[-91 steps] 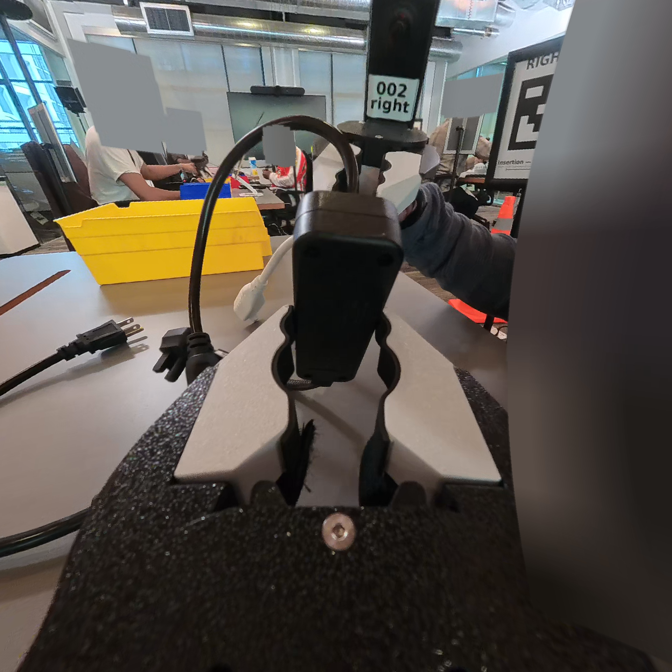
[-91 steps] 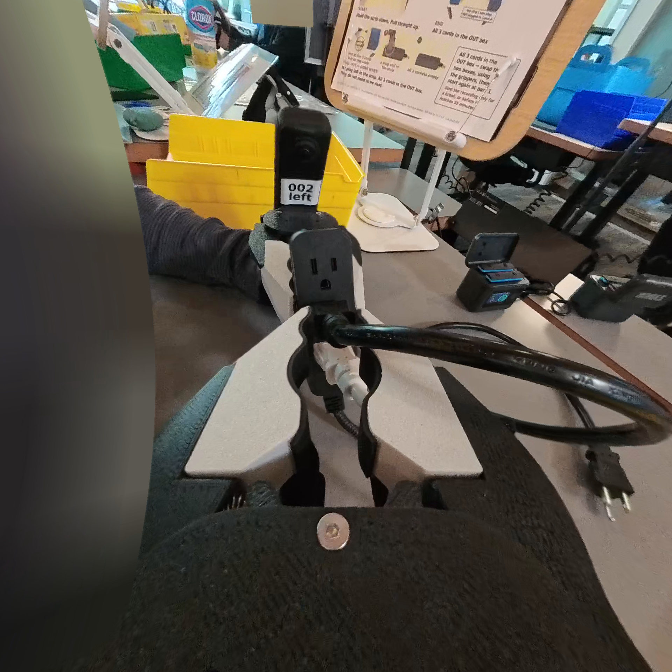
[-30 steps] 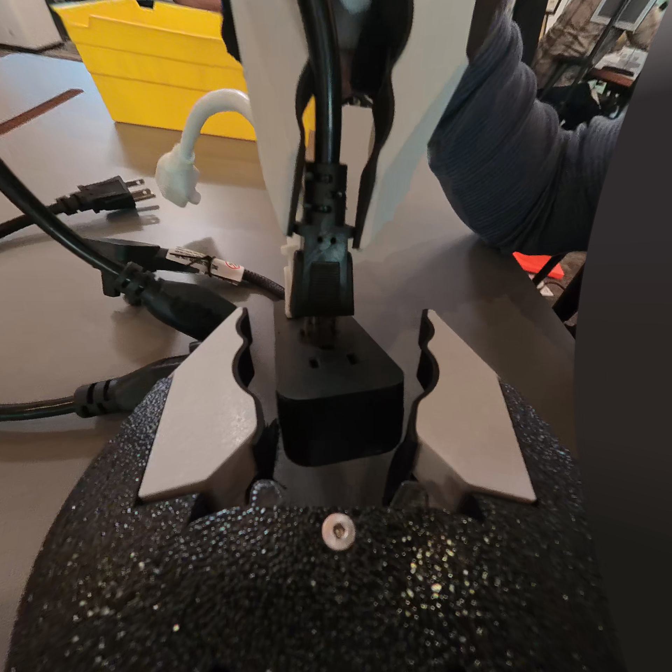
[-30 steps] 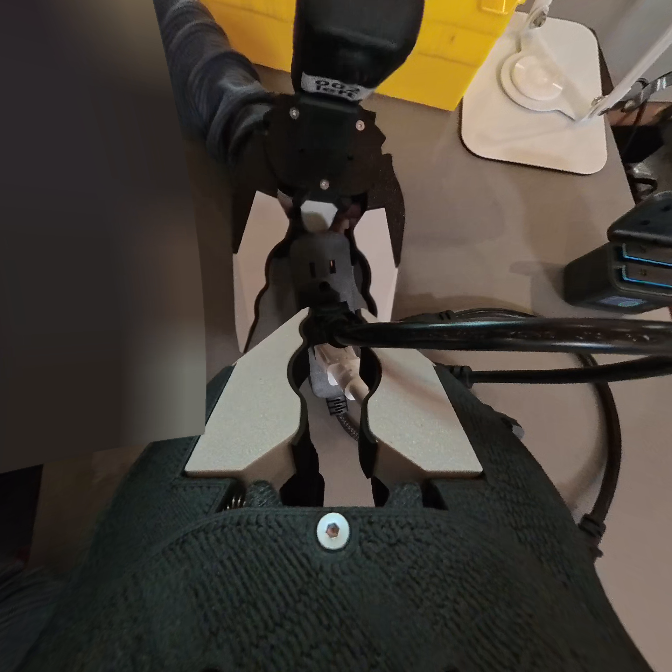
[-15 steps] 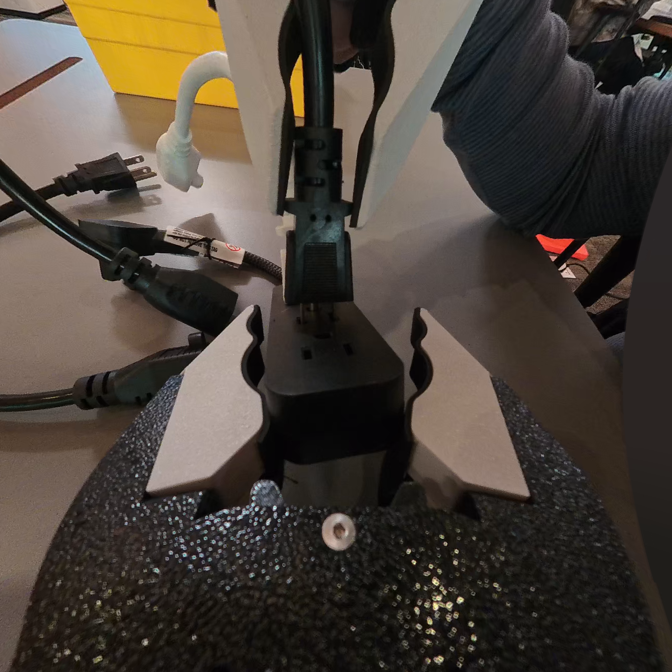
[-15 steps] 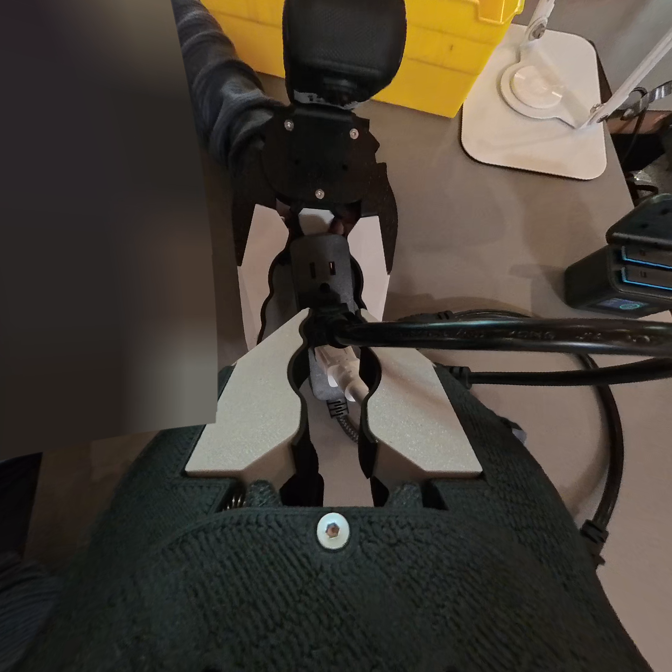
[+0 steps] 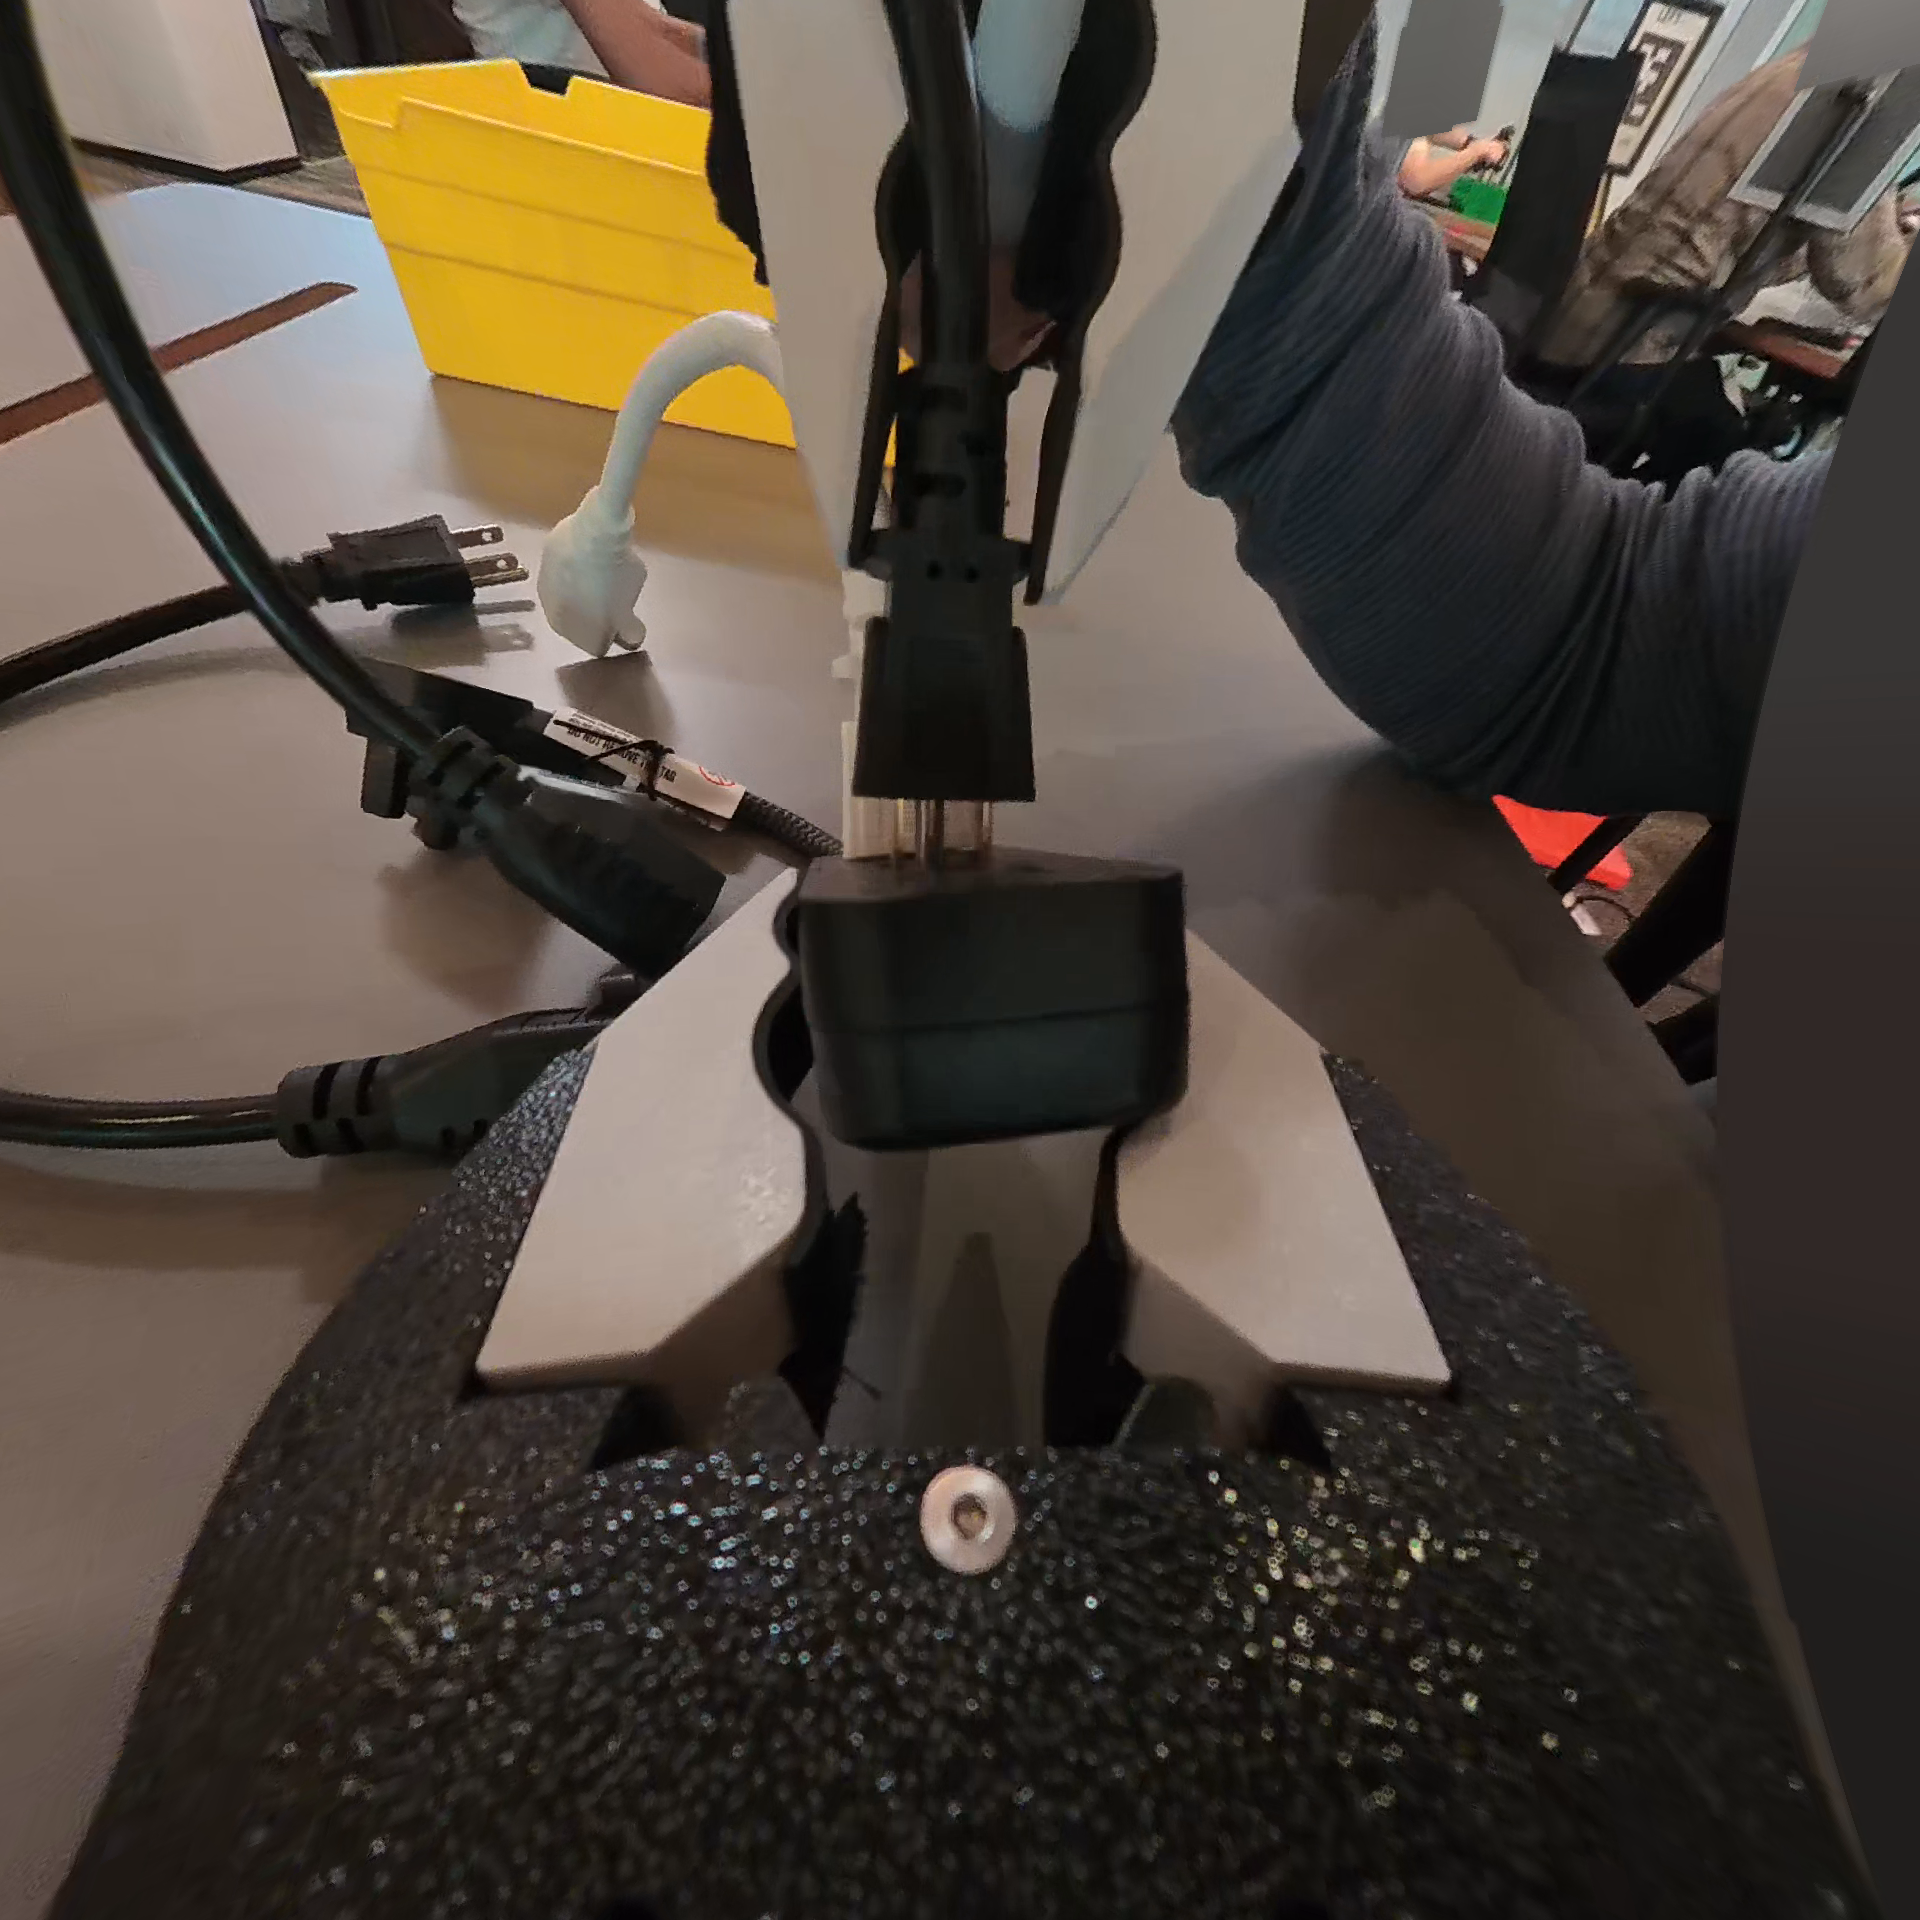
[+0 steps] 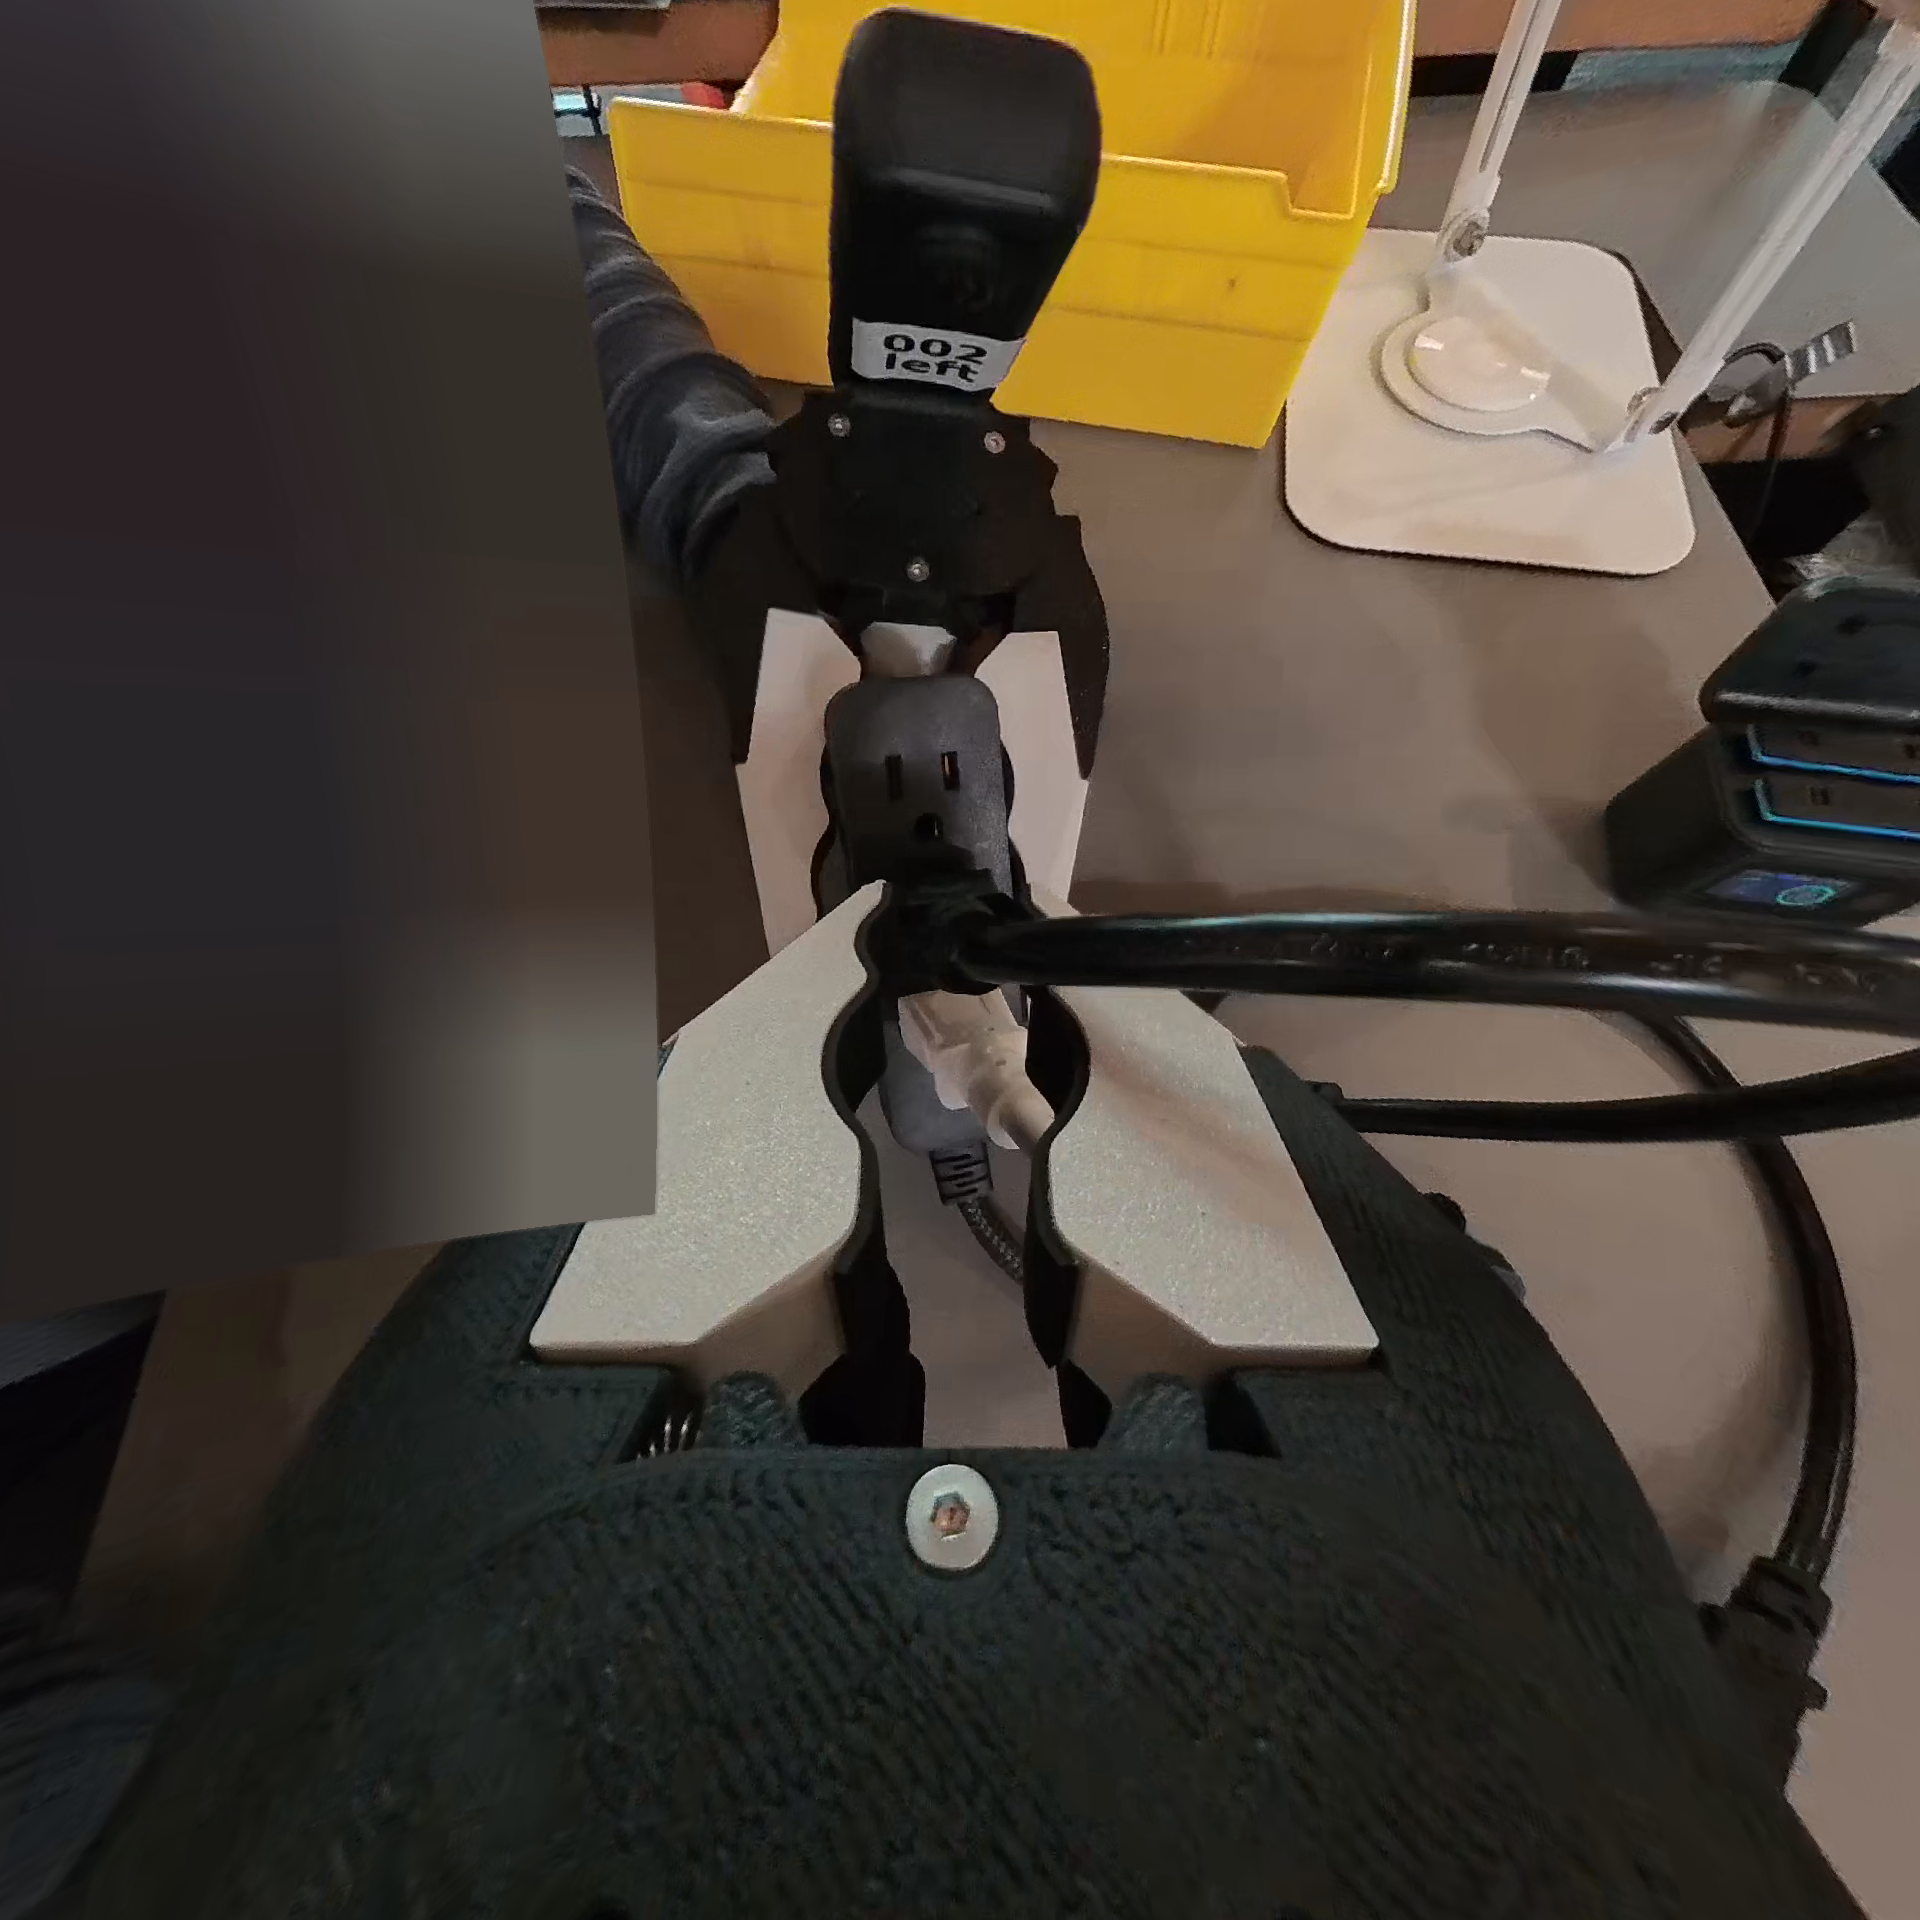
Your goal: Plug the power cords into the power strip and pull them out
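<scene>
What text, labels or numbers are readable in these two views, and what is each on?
I won't quote writing; here is what carries it.
White sticker on the black camera: printed, legible.
White tag on the braided cord: small print.
Black cord: raised lettering, too blurred to read.
Charger screen: too small to read.
Black-and-white sign, far back: cut off.

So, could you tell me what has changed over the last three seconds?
The power strip, held upright before, now lies level. The left gripper, open around it a second ago, has shut on its end again. The black plug has risen: its prongs, half a second ago almost fully in, now show clear of the socket. The right gripper stayed shut on that plug, and the white plug stayed plugged in.
</scene>
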Motion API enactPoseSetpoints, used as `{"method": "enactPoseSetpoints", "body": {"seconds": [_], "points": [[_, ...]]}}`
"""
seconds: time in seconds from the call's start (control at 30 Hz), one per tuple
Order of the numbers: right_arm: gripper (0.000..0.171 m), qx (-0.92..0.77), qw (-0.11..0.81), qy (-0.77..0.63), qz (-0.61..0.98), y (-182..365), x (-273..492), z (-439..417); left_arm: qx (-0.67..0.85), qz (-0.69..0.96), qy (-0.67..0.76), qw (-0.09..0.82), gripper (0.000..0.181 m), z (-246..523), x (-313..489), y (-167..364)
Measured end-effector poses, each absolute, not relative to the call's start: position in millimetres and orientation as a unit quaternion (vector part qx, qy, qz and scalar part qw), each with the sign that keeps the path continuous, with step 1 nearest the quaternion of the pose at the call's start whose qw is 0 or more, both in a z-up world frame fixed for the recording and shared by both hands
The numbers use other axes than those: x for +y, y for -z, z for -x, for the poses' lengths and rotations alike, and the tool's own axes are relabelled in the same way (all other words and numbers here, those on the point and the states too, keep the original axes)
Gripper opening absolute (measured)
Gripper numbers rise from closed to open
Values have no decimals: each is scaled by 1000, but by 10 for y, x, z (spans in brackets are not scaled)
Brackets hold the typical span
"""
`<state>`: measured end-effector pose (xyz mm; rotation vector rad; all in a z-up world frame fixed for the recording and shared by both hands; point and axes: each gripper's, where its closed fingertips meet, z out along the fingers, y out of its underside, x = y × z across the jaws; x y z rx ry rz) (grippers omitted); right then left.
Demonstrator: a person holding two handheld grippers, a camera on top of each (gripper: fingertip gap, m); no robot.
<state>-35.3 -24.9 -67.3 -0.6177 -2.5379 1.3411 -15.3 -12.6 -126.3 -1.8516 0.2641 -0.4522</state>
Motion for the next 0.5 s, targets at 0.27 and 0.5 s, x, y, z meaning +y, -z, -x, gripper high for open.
{"method": "enactPoseSetpoints", "body": {"seconds": [0.27, 0.5], "points": [[20, -860, 101, -447, 225, 690, -261, 361, 113, 798, 165, 569, 52, 174, -116, 1296], [20, -849, 110, -457, 243, 701, -259, 437, 95, 799, 185, 564, 50, 207, -114, 1296]]}}
